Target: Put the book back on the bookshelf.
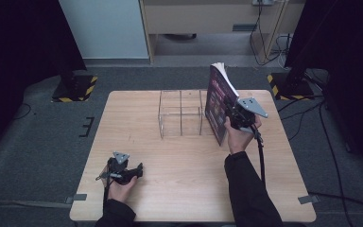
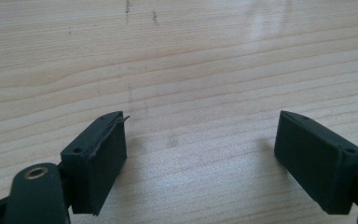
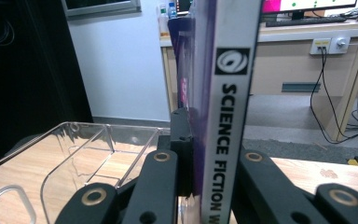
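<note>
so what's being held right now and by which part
The right tool holds a purple book upright, clamped across its spine edge, beside the clear plastic box. The left tool is open and holds nothing.

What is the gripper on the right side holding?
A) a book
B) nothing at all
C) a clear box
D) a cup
A: the right gripper has its black jaws clamped on the spine of an upright book, which it holds beside the clear plastic organizer on the table.
</note>
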Available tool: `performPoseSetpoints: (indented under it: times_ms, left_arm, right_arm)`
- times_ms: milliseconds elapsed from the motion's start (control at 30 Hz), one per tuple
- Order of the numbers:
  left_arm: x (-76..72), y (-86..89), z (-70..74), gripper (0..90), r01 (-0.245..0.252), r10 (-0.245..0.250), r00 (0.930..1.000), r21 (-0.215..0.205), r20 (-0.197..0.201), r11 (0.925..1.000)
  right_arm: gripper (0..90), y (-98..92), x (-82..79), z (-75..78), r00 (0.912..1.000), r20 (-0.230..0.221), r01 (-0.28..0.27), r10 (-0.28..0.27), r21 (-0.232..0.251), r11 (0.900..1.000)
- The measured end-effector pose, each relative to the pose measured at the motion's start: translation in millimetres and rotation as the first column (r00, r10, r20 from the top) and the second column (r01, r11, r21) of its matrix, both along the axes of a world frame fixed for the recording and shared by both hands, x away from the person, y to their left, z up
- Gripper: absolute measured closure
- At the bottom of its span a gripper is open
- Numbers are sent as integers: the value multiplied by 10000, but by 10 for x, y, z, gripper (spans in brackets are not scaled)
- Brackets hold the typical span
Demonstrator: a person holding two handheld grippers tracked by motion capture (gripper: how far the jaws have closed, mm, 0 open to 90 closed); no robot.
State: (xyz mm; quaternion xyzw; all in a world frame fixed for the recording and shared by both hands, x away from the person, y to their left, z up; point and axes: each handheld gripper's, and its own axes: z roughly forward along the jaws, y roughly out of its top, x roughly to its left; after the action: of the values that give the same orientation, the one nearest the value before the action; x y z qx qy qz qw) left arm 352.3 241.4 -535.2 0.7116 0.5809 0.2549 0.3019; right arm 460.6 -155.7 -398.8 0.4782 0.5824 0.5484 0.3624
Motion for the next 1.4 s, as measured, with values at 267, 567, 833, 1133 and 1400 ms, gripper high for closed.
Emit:
performPoseSetpoints:
  times_ms: [267, 567, 833, 1133, 1400]
  left_arm:
    - [0, 0, 0, 159, 2, -2, 10000, 0, -5, 10000]
    - [-1, -1, 0, 158, -6, 6, 10000, -11, -6, 10000]
    - [-1, -1, 0, 158, -6, 6, 10000, -11, -5, 10000]
    - [0, -1, 0, 159, -6, 6, 10000, -12, -9, 10000]
    - [-1, -1, 0, 158, -7, 7, 10000, -12, -4, 10000]
  right_arm:
    - [828, 18, 13, -109, 9999, 61, 147, -146, -114, 9998]
    - [820, -28, -23, -90, 9993, -361, -37, 32, -142, 9999]
    - [776, -81, -60, -59, 9976, -688, -106, 95, -155, 9998]
    - [656, -120, -94, -21, 9965, -791, -305, 288, -201, 9993]
    - [450, -123, -167, 29, 9965, -568, -618, 617, 1, 9981]
